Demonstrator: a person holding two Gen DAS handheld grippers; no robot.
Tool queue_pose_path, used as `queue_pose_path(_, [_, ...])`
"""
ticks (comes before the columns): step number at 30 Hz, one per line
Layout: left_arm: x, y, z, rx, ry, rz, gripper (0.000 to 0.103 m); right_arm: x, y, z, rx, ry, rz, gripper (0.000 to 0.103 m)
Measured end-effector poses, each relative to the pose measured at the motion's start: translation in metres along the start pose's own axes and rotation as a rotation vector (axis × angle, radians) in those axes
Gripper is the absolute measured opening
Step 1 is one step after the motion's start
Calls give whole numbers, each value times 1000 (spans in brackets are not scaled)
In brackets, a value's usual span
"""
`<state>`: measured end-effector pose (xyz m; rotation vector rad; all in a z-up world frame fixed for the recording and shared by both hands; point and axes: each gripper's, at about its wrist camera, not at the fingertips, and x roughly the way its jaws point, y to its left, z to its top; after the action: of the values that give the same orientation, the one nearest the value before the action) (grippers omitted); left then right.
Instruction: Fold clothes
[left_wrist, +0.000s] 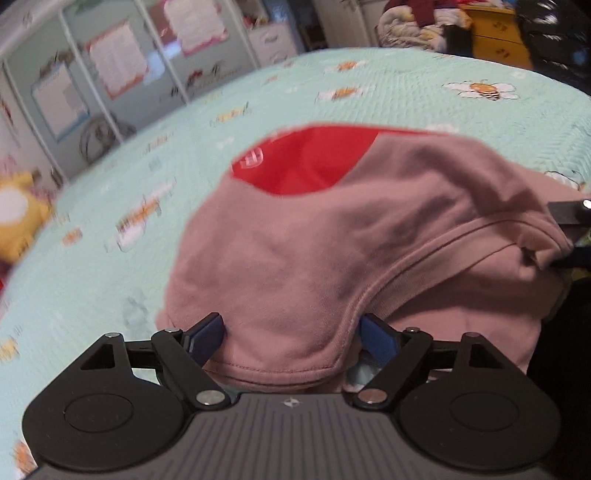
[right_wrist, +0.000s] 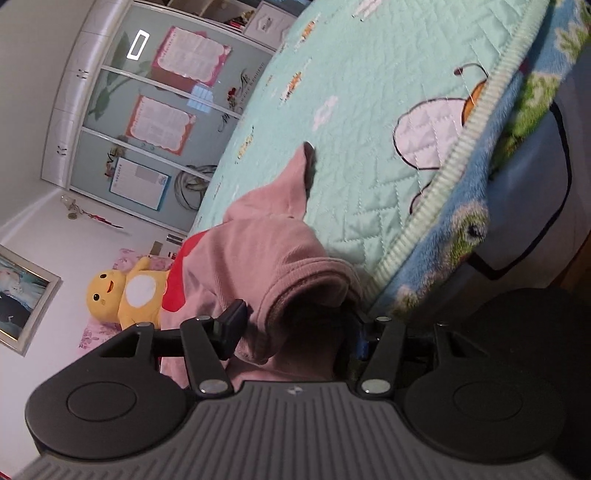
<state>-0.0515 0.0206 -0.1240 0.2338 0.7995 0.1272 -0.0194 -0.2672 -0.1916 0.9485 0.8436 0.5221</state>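
Observation:
A dusty-pink sweatshirt (left_wrist: 332, 229) with a red panel (left_wrist: 295, 162) lies bunched on the mint bedspread (left_wrist: 184, 129). My left gripper (left_wrist: 291, 341) has its blue fingers on either side of a thick fold of the pink hem, shut on it. In the right wrist view the same pink sweatshirt (right_wrist: 258, 254) hangs near the bed's edge; my right gripper (right_wrist: 295, 328) is shut on its ribbed cuff or hem, and the right finger is mostly hidden by cloth. The right gripper's finger also shows in the left wrist view (left_wrist: 570, 214).
A yellow plush toy (right_wrist: 125, 291) sits by the pillow end, also in the left wrist view (left_wrist: 18, 214). Wardrobe doors with posters (right_wrist: 162, 110) stand behind. A blue fleece blanket (right_wrist: 461, 206) lines the bed's edge. A clothes pile (left_wrist: 417, 26) and yellow drawers (left_wrist: 498, 37) lie beyond.

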Motion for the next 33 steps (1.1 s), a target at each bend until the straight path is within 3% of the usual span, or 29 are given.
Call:
queue_pose_path(2, [2, 4, -7, -68, 9, -53, 46, 1, 1, -1, -4, 7, -8, 58])
queue_pose_path(5, [-7, 10, -9, -120, -34, -62, 23, 4, 1, -2, -11, 18, -23, 60])
queue_pose_path(9, [-22, 20, -2, -196, -94, -94, 20, 7, 3, -5, -27, 17, -29, 62])
queue_pose_path(10, [-22, 20, -1, -197, -89, -96, 24, 7, 2, -5, -29, 16, -30, 63])
queue_pose_path(12, [-19, 17, 0, -190, -71, -101, 44, 7, 2, -5, -32, 16, -31, 64])
queue_pose_path(13, [-16, 16, 1, -178, -63, -97, 67, 8, 3, -5, -31, 15, -31, 64])
queue_pose_path(14, [-13, 14, 1, -168, -63, -89, 79, 9, 4, -5, -32, 15, -33, 65])
queue_pose_path(17, [-6, 21, 5, -186, -62, -57, 81, 11, 5, -6, -43, 13, -41, 66])
queue_pose_path(19, [-4, 29, 9, -242, -59, -90, 80, 12, 6, -7, -57, 11, -47, 68])
queue_pose_path(21, [-6, 38, 11, -305, -78, -142, 65, 12, 6, -7, -64, 10, -49, 68])
queue_pose_path(23, [-11, 43, 12, -342, -95, -182, 18, 12, 6, -7, -72, 7, -50, 68])
queue_pose_path(24, [-16, 44, 11, -349, -106, -187, 10, 12, 6, -8, -82, 3, -51, 68])
queue_pose_path(26, [-32, 46, 6, -344, -162, -184, 3, 11, 10, -8, -114, -9, -50, 64])
queue_pose_path(28, [-53, 48, -1, -331, -232, -171, 3, 10, 18, -10, -169, -21, -39, 47])
queue_pose_path(30, [-76, 55, -8, -340, -290, -150, 3, 8, 26, -13, -236, -29, -24, 37])
queue_pose_path(33, [-106, 67, -17, -356, -356, -130, 3, 6, 40, -20, -340, -39, 8, 31])
